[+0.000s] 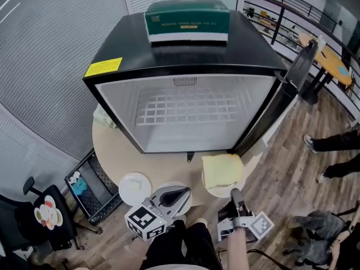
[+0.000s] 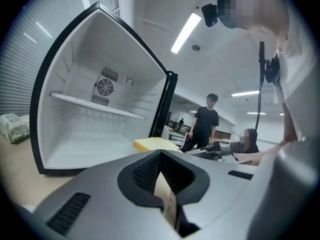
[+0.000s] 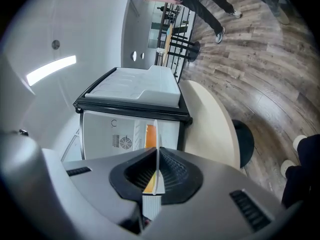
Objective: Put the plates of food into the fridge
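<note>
- Round pale desk (image 1: 112,151) carries a black fridge (image 1: 185,55), its door (image 1: 270,114) swung wide, straight ahead of both tongs.
- Left tongs (image 1: 175,196) are closed on the rim of a white plate (image 1: 169,185). What lies on it is hidden beneath them.
- Right tongs (image 1: 237,198) are clamped on the thin rim of the plate of yellow food (image 1: 222,170), which sits just ahead of them, toward the fridge mouth.
- Nothing is in the fridge yet: its floor and wire shelf (image 1: 188,108) are bare. I judge the task barely begun, with both gripped plates yet to go in.
- Small white plate (image 1: 135,187) lies on the desk just left of the left tongs, ungripped, and is probably for a later trip.
- The door stands beyond the right tongs on their right, leaving the opening free. The shelf splits the space, so a plate would need to enter level, above or below it.
- Green box (image 1: 187,20) rests on the fridge top, and a wire basket (image 1: 93,187) stands on the floor left of the left tongs. Bystanders' legs (image 1: 337,142) are well right of the right tongs.
</note>
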Demonstrator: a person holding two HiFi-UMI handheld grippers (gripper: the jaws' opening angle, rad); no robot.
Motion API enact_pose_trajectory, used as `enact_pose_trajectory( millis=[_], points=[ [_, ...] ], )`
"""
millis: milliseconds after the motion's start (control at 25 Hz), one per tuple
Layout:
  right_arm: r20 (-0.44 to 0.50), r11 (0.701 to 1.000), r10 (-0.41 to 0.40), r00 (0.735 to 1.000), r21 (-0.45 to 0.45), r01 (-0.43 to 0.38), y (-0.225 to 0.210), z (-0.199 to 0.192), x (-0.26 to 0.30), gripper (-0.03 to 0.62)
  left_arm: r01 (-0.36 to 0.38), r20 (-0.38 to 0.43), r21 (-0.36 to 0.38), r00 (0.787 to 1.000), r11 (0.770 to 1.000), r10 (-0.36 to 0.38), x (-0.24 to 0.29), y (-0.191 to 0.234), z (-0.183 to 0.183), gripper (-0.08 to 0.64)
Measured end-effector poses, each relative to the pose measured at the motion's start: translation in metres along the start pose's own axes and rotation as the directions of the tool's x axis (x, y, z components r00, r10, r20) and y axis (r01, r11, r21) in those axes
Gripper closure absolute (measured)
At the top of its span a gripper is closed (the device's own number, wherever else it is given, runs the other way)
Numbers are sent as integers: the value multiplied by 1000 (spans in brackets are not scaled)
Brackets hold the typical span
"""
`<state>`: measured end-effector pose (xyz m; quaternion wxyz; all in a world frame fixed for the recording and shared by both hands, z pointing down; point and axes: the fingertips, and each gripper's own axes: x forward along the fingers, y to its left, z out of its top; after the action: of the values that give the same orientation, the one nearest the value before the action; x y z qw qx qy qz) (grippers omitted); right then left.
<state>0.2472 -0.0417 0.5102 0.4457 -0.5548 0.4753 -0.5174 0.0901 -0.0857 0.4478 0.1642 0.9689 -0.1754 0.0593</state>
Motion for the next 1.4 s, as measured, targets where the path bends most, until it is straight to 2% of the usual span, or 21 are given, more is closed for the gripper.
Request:
enact_pose_trajectory(
  millis=[440,640,840,1000,1120,1400],
  points=[
    [-162,999,50,986,-6,-52,67,-23,40,574,-96,134,-16,986,995,98,-17,19,41,555],
    [-237,995,91,967,-14,-97,99,-42,74,574,-142,165,-19,976,990,143,-32,28,50,555],
    [-302,992,119,946,-10,-128,123,-69,111,573,-210,199,-30,957,977,212,-54,43,55,555],
    [-310,995,99,946,35,-93,124,-88,142,574,-262,217,-38,940,964,264,-73,54,59,555],
    [-295,998,61,954,29,-55,124,-101,161,574,-300,226,-45,926,953,302,-88,63,61,555],
    [-177,1000,-29,984,-4,28,127,-126,190,574,-345,240,-66,905,936,351,-112,78,65,555]
  ],
)
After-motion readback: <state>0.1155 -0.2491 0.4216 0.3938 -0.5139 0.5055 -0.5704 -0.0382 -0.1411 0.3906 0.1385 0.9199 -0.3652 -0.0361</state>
